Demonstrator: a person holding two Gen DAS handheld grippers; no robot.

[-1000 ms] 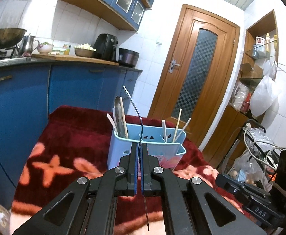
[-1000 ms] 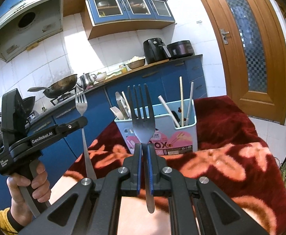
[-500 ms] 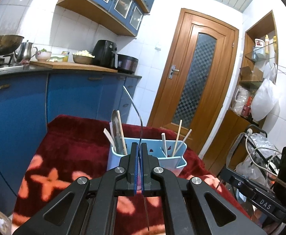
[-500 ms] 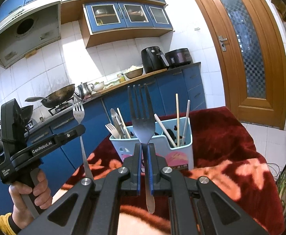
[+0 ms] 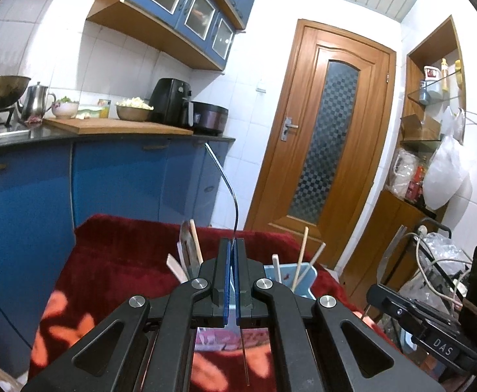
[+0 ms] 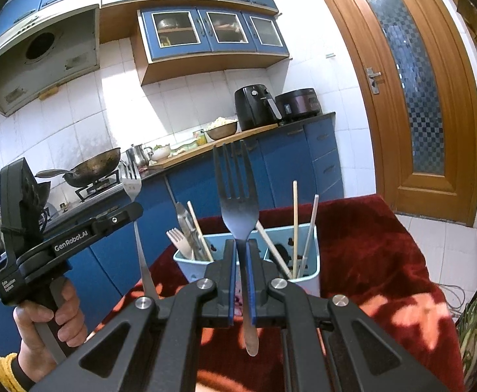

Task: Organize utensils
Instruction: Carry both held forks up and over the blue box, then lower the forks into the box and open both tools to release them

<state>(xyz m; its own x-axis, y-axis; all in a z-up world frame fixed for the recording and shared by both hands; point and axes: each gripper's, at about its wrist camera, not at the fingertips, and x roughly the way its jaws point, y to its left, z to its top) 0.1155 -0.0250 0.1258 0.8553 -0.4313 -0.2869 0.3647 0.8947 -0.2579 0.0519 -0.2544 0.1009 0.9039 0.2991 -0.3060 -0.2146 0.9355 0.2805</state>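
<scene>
Both jaws are clamped, each on a fork, so we lift the left gripper (image 5: pixel 232 254) and right gripper (image 6: pixel 241 254) (handles downward) squarely over the blue caddy (image 6: pixel 310 277) just ahead.

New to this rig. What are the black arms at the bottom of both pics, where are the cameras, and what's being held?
There is no robot here. A person carries a hand-held gripper in each hand, and a fisheye camera on each one looks forward along its two fingers, so the black linkages at the bottom are the gripper itself.

In the left wrist view, the left hand-held gripper is shut on a fork seen edge-on, so it looks like a thin curved strip. In the right wrist view, the right hand-held gripper is shut on a second fork, tines up; the left one and the person's hand show at the left.

Ahead, on a red patterned cloth, stands a light blue utensil holder that holds chopsticks and other cutlery.
</scene>
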